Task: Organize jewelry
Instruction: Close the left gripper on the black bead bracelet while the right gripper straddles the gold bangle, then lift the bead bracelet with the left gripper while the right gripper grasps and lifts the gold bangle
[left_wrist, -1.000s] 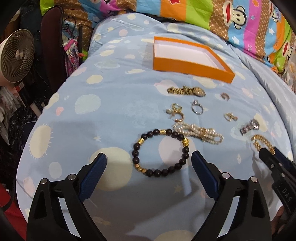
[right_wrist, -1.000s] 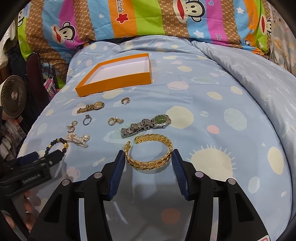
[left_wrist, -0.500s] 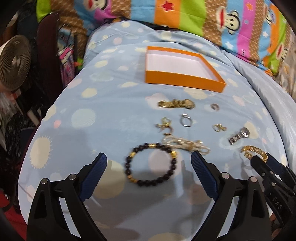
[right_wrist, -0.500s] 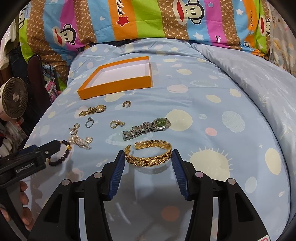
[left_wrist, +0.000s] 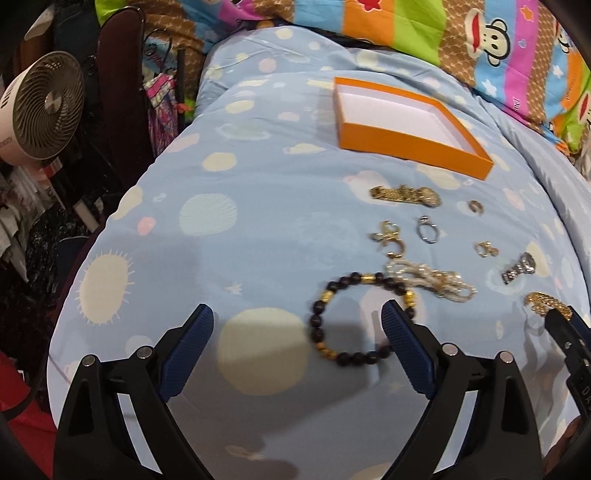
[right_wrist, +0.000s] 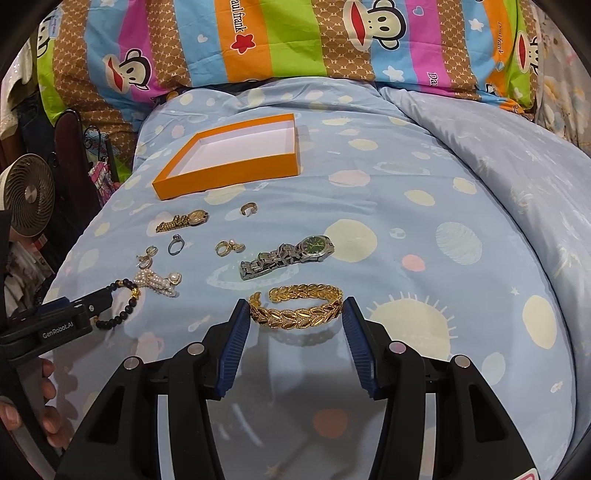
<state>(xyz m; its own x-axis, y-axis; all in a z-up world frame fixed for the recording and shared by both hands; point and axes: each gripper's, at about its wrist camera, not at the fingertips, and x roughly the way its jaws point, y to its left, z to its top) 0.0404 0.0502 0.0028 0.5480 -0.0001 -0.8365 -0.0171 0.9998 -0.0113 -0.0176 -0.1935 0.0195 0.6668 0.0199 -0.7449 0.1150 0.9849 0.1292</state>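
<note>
I am holding the left gripper (left_wrist: 297, 328) over the bed's blue quilt (left_wrist: 258, 192), its jaws standing wide and gripping nothing; the black bead bracelet (left_wrist: 360, 317) is lying on the quilt, with the right-hand blue pad (left_wrist: 402, 350) overlapping its far side. I am keeping the right gripper (right_wrist: 293, 326) over the gold leaf bangle (right_wrist: 295, 310), jaws spread partway on either side of it and, as far as I can see, not pressing on it. Beyond the bangle the silver watch (right_wrist: 288, 254) is lying flat, with the pearl strand (right_wrist: 159, 280), a ring (right_wrist: 175, 243), a gold watch (right_wrist: 183, 220) and small earrings (right_wrist: 229, 246) lying scattered to its left. The orange box (right_wrist: 229, 173) is sitting open and white-lined further up the bed, apart from all the jewellery
</note>
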